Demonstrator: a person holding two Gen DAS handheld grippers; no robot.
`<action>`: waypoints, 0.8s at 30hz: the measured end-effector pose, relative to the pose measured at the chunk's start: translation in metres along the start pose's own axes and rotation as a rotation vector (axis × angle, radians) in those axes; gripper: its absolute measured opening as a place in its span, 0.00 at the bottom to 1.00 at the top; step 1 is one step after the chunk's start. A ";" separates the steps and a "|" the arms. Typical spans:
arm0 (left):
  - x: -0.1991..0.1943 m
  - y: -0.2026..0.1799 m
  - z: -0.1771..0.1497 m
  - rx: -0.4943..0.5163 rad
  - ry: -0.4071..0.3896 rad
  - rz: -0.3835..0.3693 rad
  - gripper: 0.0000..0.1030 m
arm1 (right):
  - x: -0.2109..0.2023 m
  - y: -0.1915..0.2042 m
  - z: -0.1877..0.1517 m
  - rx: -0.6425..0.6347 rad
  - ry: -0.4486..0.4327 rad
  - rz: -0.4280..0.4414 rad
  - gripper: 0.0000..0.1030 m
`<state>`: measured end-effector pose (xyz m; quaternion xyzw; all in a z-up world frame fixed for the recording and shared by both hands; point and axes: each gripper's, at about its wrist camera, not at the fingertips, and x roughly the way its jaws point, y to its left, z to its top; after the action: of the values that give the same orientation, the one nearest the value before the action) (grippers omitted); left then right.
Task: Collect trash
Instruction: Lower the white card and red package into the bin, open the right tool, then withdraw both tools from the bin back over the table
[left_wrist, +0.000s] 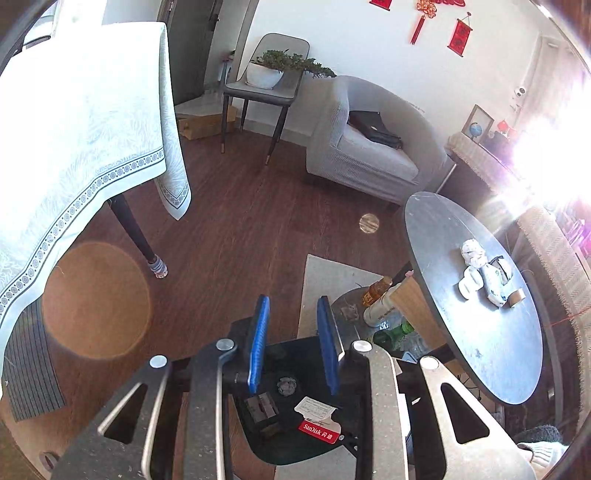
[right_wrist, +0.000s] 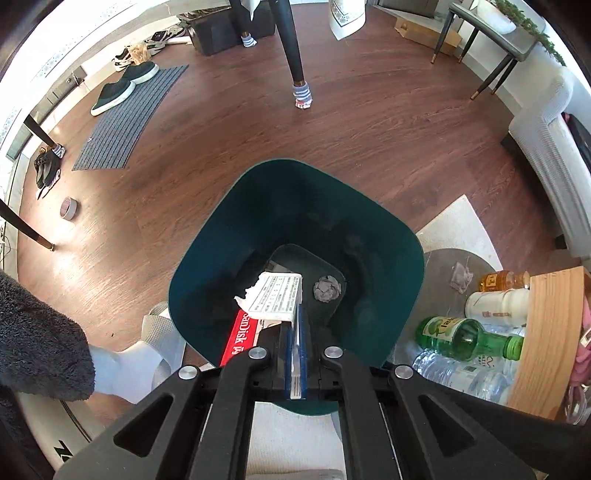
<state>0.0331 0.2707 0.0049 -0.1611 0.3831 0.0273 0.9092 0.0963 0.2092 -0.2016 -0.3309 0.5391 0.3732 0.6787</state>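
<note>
Closest in, the right gripper (right_wrist: 295, 312) points almost straight down, its blue pads (right_wrist: 302, 343) drawn near together with the edge of a torn white printed card with a red SanDisk strip (right_wrist: 277, 295) pinched between them. That card hangs inside the mouth of the dark green plastic bin (right_wrist: 221, 229), and a crumpled grey paper ball (right_wrist: 327, 288) lies on the bin's floor just beside it. The left gripper (left_wrist: 293, 299) hangs above the same bin, angled down, its blue pads parted with a clear gap and nothing between them. Beside the bin, a green glass bottle (right_wrist: 461, 338) lies among clear plastic bottles under a wooden stand. Further out, the round dark grey tabletop (left_wrist: 480, 350) carries crumpled white tissues (left_wrist: 472, 253) and a small tape roll (left_wrist: 516, 297) near its edge. A foot in a white sock and slipper (right_wrist: 129, 362) stands on the wooden floor at the bin's other side.
</note>
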 end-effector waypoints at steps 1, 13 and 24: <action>-0.002 -0.002 0.002 -0.002 -0.007 -0.007 0.27 | -0.002 0.000 -0.002 -0.002 -0.007 -0.006 0.33; -0.019 -0.044 0.021 0.047 -0.075 -0.011 0.28 | -0.054 -0.008 -0.019 0.003 -0.138 0.074 0.38; -0.014 -0.085 0.031 0.121 -0.116 -0.031 0.37 | -0.135 -0.003 -0.030 -0.015 -0.345 0.119 0.38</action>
<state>0.0590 0.2010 0.0581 -0.1100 0.3281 -0.0008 0.9382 0.0655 0.1615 -0.0751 -0.2347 0.4305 0.4679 0.7353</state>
